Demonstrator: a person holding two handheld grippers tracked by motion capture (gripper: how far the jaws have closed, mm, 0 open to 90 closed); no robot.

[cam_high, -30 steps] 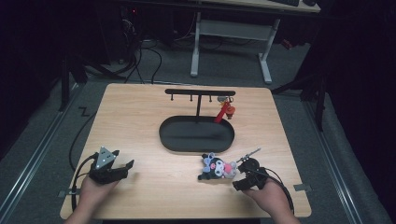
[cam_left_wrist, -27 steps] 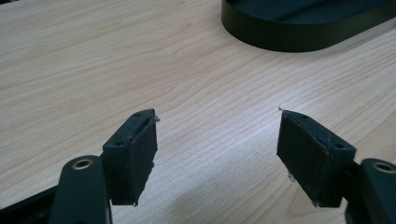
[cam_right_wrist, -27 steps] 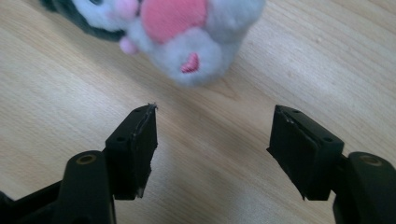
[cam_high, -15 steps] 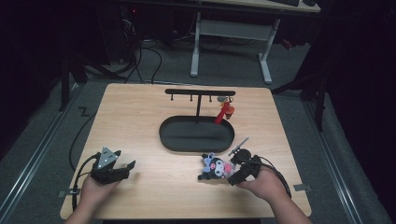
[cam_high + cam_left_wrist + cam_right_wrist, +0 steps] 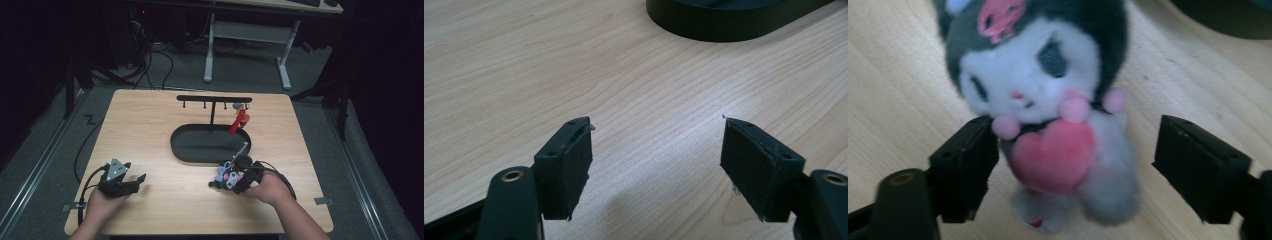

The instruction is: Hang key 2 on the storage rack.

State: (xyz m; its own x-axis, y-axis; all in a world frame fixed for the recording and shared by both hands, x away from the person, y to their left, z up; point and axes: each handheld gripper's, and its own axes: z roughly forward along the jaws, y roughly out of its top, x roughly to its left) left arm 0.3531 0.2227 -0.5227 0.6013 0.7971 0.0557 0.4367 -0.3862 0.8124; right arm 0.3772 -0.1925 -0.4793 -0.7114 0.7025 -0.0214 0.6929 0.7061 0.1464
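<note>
Wood table (image 5: 150, 130), dark room; right gripper (image 5: 1075, 165) jaws spread around plush toy (image 5: 1048, 100); left gripper (image 5: 656, 165) gaping, empty.

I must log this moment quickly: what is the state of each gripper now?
Left gripper: open, holding nothing, over bare table.
Right gripper: open, fingers on both sides of the plush toy, not yet closed on it.

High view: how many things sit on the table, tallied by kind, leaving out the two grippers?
Plush toy keychains: 1, the plush toy by the right gripper
Red keychains: 1, the red keychain hanging on the rack
Hook racks: 1, the hook rack
Black oval trays: 1, the tray
Total: 4
</note>
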